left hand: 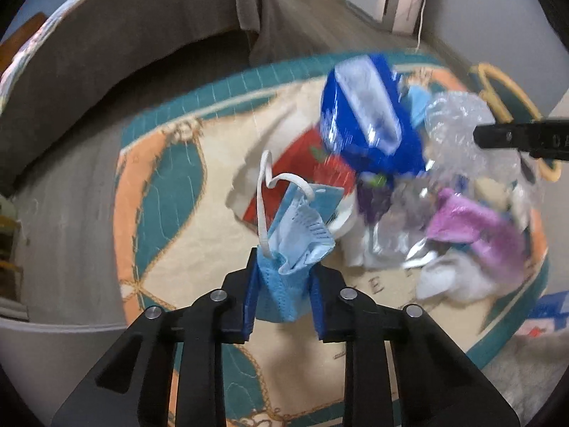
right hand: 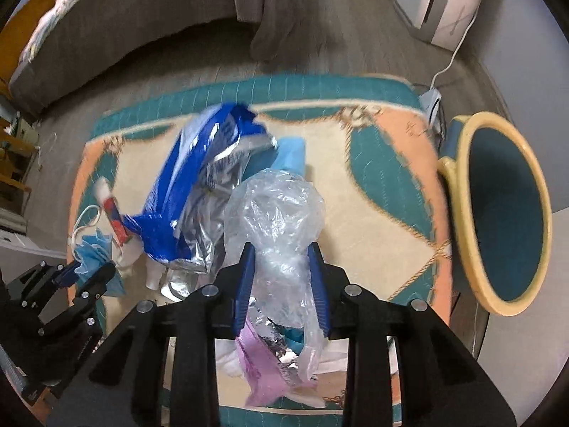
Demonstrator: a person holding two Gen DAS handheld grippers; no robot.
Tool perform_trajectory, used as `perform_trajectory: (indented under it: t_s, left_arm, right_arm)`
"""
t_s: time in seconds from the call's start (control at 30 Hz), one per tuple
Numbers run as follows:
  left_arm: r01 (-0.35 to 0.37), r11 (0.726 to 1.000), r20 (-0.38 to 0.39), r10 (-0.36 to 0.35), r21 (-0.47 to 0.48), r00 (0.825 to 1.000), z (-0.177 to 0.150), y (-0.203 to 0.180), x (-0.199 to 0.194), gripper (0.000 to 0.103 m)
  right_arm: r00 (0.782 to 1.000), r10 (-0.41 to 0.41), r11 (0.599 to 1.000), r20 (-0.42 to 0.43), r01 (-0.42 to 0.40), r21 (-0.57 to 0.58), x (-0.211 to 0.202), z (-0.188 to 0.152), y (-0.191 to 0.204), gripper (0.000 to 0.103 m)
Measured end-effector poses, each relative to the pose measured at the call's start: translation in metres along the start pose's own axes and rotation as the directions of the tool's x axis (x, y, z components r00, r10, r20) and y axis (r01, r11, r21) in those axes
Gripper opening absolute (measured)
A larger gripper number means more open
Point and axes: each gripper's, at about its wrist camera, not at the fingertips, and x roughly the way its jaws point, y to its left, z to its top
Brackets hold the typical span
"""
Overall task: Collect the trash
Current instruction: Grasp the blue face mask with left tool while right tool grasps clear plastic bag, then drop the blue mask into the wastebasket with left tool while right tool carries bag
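Note:
A crumpled light-blue face mask (left hand: 295, 235) with a white ear loop sits pinched between the blue pads of my left gripper (left hand: 284, 270), which is shut on it above the rug. In the right wrist view, my right gripper (right hand: 281, 252) is shut on a wad of clear plastic film (right hand: 277, 206). That view also shows the left gripper (right hand: 89, 270) at lower left with the mask (right hand: 94, 252). Between the two lies a pile of trash: a blue foil snack bag (right hand: 199, 185), a purple wrapper (right hand: 259, 366) and a red-and-white tube (right hand: 113, 213).
The trash lies on a teal, orange and cream rug (right hand: 373, 195) over a grey floor. A teal bin with a yellow rim (right hand: 458, 192) stands off the rug's right edge. A grey couch (left hand: 106, 53) curves along the back, with a white appliance (right hand: 444, 0) and its cable at upper right.

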Motion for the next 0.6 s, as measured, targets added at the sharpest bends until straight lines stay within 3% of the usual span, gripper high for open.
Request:
perform_trajectory:
  t_s: [0.17, 0.33, 0.47, 0.6]
  left_arm:
    - [-0.001, 1.0, 0.106, 0.003, -0.021, 0.994, 0.013, -0.005, -0.033, 0.025]
    - [0.005, 1.0, 0.214, -0.003, -0.008, 0.977, 0.031, -0.023, -0.067, 0.025]
    - [0.025, 1.0, 0.266, -0.025, 0.002, 0.964, 0.039, -0.036, -0.085, 0.025]
    - [0.031, 0.999, 0.294, -0.037, 0.024, 0.955, 0.044, -0.053, -0.093, 0.025]
  right_arm:
    - [0.995, 0.029, 0.998, 0.091, -0.033, 0.044, -0.033, 0.008, -0.018, 0.03]
    - [0.979, 0.051, 0.991, 0.197, -0.074, 0.111, -0.067, 0.012, -0.043, 0.03]
    - [0.958, 0.062, 0.985, 0.279, -0.103, 0.138, -0.093, 0.014, -0.063, 0.03]
    - [0.947, 0.019, 0.985, 0.321, -0.073, 0.155, -0.106, 0.014, -0.085, 0.03]
